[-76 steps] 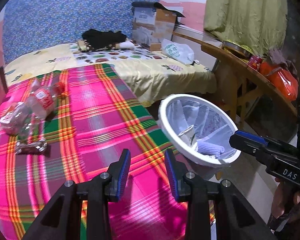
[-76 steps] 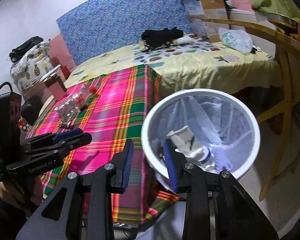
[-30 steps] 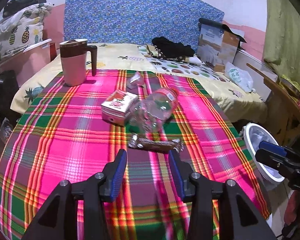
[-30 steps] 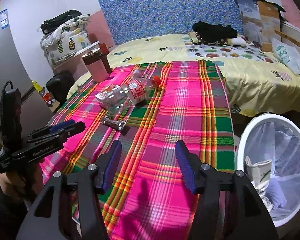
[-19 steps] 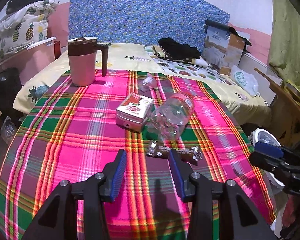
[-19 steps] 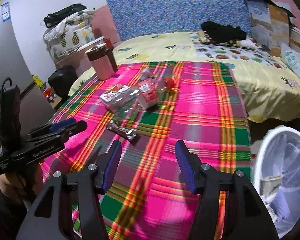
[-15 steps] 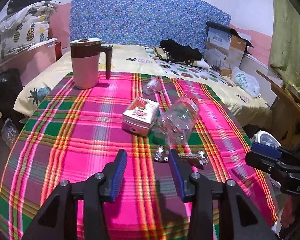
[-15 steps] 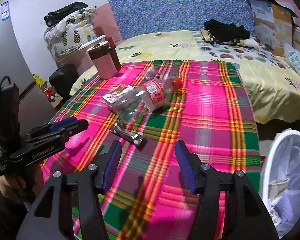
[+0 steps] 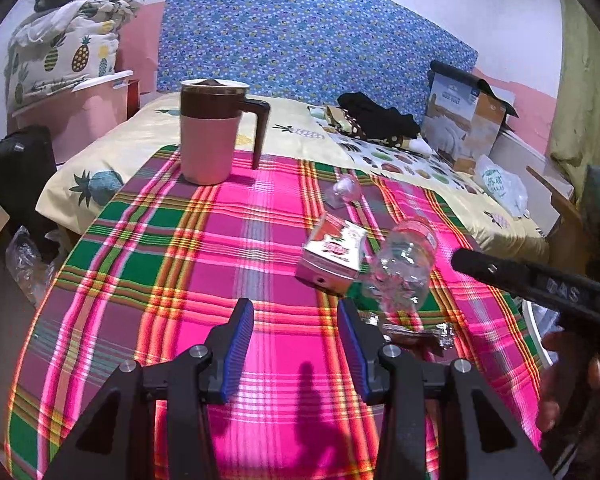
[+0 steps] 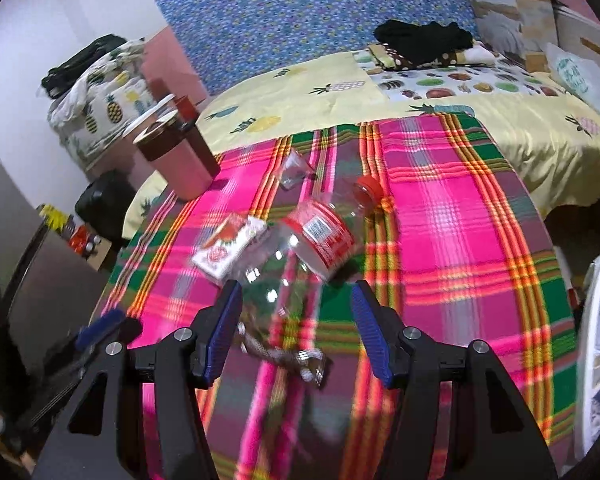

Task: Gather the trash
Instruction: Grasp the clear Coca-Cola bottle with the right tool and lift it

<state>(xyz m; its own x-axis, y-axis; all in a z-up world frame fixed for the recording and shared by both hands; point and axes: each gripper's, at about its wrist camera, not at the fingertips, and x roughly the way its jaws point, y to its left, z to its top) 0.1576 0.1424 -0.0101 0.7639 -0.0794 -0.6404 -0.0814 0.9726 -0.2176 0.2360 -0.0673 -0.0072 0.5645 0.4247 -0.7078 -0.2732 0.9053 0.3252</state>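
A clear plastic bottle (image 10: 312,248) with a red cap and a red-and-white label lies on its side near the middle of the worktop (image 9: 220,272), which is covered by a pink, green and orange plaid cloth. Touching its side lies a small pink-and-white carton (image 9: 332,256), also tipped over. Just in front of the bottle's base lies a crumpled dark foil wrapper (image 10: 284,354), and beyond the carton, toward the bed, sits a small clear plastic cup (image 9: 343,190) on its side.

The right tongs (image 10: 296,328) hang above the cloth with the blue-padded jaws spread wide and nothing between them; the bottle's base and the wrapper appear in the gap, but contact cannot be told from this blurred view. The left tongs (image 9: 296,340) hover over bare cloth to the left of the wrapper, jaws likewise apart and empty.

At the far left corner of the worktop stands a pink mug (image 9: 212,136) with a brown lid and handle. Behind the worktop is a bed (image 10: 340,92) with a yellow pineapple sheet, dark clothes (image 10: 420,40) and a cardboard box (image 9: 464,120). At the right edge, below the worktop, shows the white rim of a lined bin (image 10: 596,320).
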